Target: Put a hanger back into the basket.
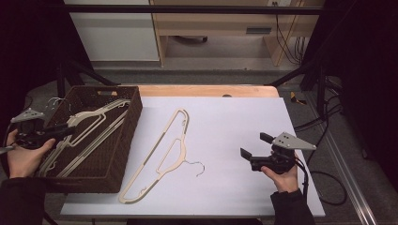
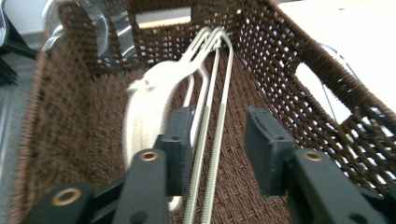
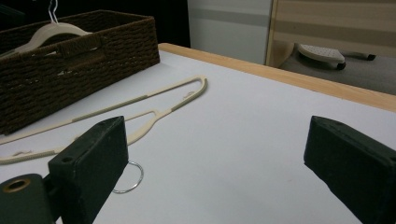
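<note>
Left tool (image 1: 70, 131) is over the basket (image 1: 133, 112) at the left of the tabletop (image 1: 234, 122), jaws parted, and from its own view nothing is pinched: the pads stand apart, with the bars of a hanger (image 2: 212, 93) running between them and down into the basket. The pads are not pressing on it, so I read that hanger as let go, resting among the hangers already inside, hooks toward the far wall. That makes sense of the tilt too. The basket is narrow, so the hangers lie lengthwise and lean on one another instead of lying flat.

Right tool (image 1: 256, 147) waits low over the right side of the sheet, jaws wide open and empty, aimed across at the one hanger on the sheet (image 1: 162, 154). That hanger lies flat, long bar running diagonally just beside the basket, its wire hook (image 1: 196, 167) curling toward the right tool. Handy, that: the hook end is the nearest thing to grab, though a thin wire flat on a sheet is a fiddly pinch. The plastic neck next to it looks the safer bite.

So, by my reckoning, one hanger remains to be packed.
</note>
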Available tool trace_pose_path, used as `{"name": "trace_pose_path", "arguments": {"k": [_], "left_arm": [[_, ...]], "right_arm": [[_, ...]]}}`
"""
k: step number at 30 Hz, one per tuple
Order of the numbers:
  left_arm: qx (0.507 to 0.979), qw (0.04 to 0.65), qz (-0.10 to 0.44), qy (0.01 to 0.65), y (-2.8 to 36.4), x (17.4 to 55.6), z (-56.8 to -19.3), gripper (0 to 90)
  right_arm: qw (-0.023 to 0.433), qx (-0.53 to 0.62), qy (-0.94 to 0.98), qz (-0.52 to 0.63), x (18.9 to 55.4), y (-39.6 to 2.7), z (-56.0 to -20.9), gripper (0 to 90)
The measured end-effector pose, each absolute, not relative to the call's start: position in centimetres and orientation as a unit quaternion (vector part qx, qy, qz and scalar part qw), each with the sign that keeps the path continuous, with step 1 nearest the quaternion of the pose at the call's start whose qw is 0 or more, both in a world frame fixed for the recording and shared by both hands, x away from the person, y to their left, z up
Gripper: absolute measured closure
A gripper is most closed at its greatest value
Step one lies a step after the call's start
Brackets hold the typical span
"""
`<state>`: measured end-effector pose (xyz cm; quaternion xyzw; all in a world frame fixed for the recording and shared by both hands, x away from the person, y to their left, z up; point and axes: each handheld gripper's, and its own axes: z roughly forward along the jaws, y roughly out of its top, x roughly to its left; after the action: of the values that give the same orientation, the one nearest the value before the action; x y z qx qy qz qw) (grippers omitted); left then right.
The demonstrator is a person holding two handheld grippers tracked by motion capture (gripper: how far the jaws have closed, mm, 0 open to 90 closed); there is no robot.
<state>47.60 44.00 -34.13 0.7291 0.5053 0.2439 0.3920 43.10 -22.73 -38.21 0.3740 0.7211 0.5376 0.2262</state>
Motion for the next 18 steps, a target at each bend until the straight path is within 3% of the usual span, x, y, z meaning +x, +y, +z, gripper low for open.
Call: {"name": "trace_pose_path", "arguments": {"k": [4,12,18], "left_arm": [[0.723,0.413,0.257,0.491,43.1,46.3,-33.1,53.4],[0.708,0.471,0.264,0.455,39.6,44.6,-32.1,30.0],[0.717,0.502,0.258,0.409,35.5,43.7,-32.3,19.4]], "right_arm": [[0.227,0.372,0.720,0.541,43.1,-22.6,-38.1,6.8],[0.226,0.368,0.718,0.546,43.2,-22.2,-37.7,6.8],[0.225,0.363,0.720,0.547,43.2,-21.6,-37.4,7.0]]}}
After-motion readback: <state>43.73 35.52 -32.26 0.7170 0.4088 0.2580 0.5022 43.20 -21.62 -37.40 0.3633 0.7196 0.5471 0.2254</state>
